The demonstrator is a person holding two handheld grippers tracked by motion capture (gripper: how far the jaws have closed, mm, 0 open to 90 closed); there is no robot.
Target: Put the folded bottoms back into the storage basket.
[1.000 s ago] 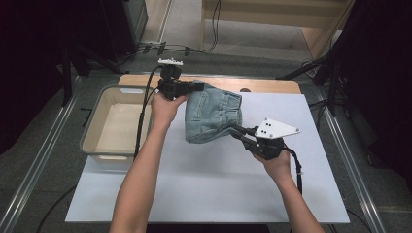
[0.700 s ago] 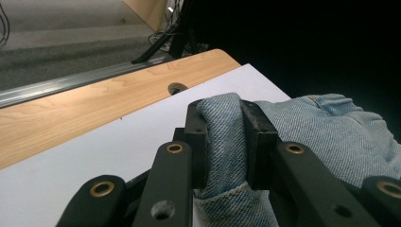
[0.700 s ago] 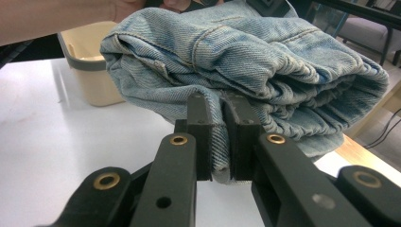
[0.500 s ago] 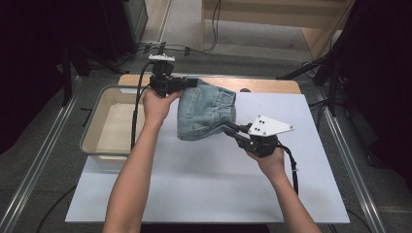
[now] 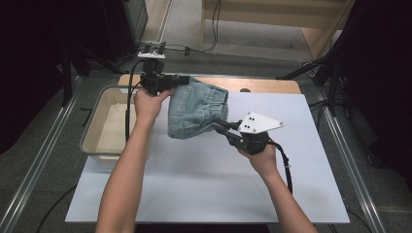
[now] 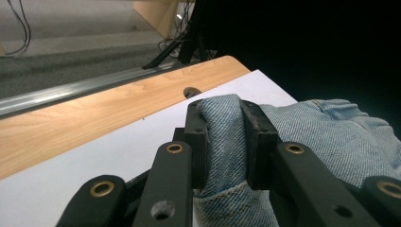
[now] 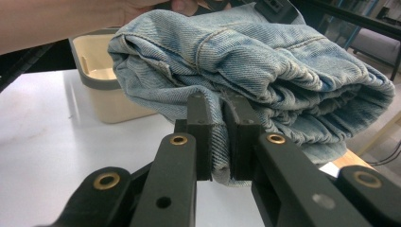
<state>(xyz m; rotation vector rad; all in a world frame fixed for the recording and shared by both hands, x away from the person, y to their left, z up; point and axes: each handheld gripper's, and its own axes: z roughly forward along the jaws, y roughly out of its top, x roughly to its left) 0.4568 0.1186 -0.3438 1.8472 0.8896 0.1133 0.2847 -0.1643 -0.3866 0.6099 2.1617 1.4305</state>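
I've got both grippers, left (image 5: 182, 80) and right (image 5: 219, 125), pinching the folded jeans (image 5: 197, 109) aloft; my worry is the thin right-hand bite slipping, dropping them short of the tub (image 5: 104, 145).

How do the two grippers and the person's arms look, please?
Both grippers, left gripper and right gripper, are black with brass-coloured rivets. The right one carries a grey three-cornered plate and a black cable. The forearms are bare, no sleeves.
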